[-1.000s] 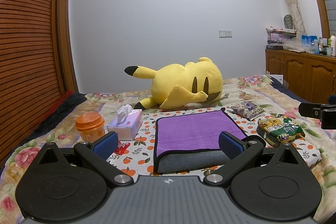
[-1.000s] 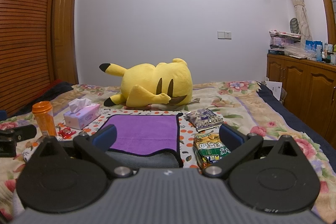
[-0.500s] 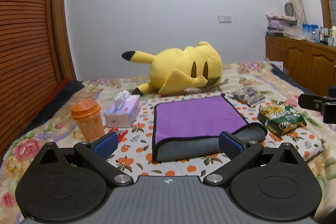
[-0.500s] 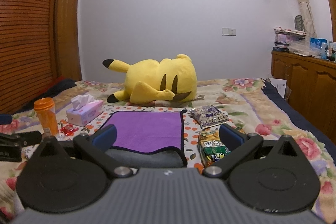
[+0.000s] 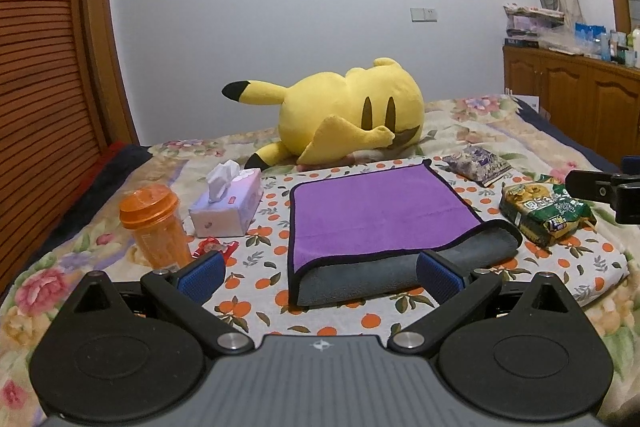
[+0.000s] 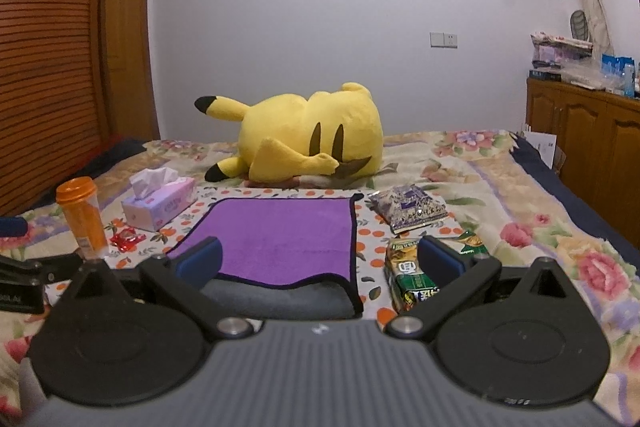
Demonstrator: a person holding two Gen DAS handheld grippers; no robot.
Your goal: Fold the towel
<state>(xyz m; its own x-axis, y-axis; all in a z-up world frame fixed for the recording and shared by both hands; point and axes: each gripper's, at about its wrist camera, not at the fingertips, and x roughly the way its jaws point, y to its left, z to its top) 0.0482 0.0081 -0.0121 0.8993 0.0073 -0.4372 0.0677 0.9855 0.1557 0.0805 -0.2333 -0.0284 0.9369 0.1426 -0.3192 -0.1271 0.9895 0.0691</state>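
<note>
Towel place: the towel (image 5: 380, 215) lies flat on the orange-print cloth (image 5: 276, 239) in the middle of the bed (image 6: 520, 211), near side toward both cameras.
Edges and room: bare cloth shows between the towel and the tissue box (image 5: 226, 209) on its left; a green snack bag (image 5: 544, 213) sits near its right edge, a purple snack bag (image 6: 408, 207) by its far right corner, and a yellow plush toy (image 5: 348, 119) just beyond its far edge.
Orientation: folded over, purple layer on top, grey layer showing along the near edge; the fold's long axis runs left to right.
Materials: soft napped fabric, purple face, grey underside, dark piped border; roughly rectangular.
Left hand-held gripper (image 5: 320, 273): jaws spread wide, blue pads holding nothing, near the towel's near edge.
Right hand-held gripper (image 6: 320, 261): jaws spread wide, empty, over the towel's near right part.
Other: an orange bottle (image 5: 158, 227) stands upright left of the tissue box.
</note>
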